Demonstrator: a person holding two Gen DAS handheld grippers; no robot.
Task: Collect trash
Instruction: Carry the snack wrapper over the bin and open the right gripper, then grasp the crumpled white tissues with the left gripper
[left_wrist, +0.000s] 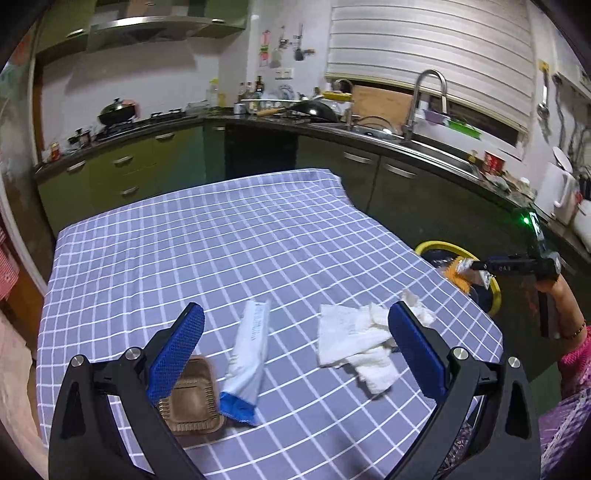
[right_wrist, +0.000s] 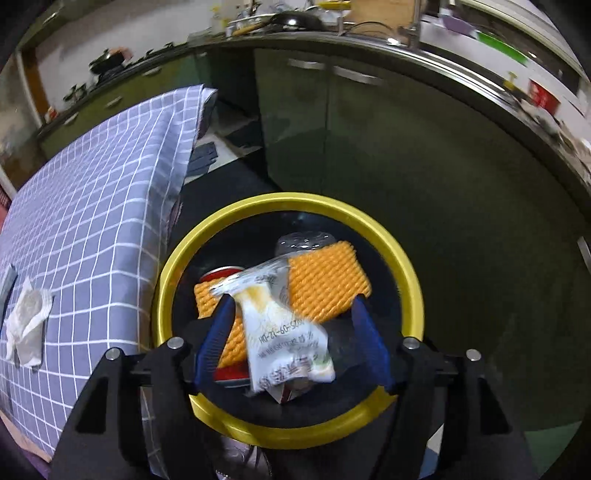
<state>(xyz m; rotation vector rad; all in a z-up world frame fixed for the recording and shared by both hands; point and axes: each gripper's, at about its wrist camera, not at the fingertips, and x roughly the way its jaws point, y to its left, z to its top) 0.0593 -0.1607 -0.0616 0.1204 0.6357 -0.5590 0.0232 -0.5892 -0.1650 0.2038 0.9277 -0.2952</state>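
Left gripper (left_wrist: 295, 354) hung spread above the table's near edge, over a white-blue wrapper (left_wrist: 247, 354) and tissue (left_wrist: 354, 343). Right gripper (right_wrist: 295, 343), spread, had a snack packet (right_wrist: 284, 328) falling toward the yellow bin (right_wrist: 173, 273) (it might snag a finger).

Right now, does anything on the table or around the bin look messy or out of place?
Yes. A crumpled white napkin, a blue-and-white wrapper and a brown plastic tray lie loose on the checked tablecloth. A white snack packet sits between the open right gripper fingers over the yellow-rimmed bin.
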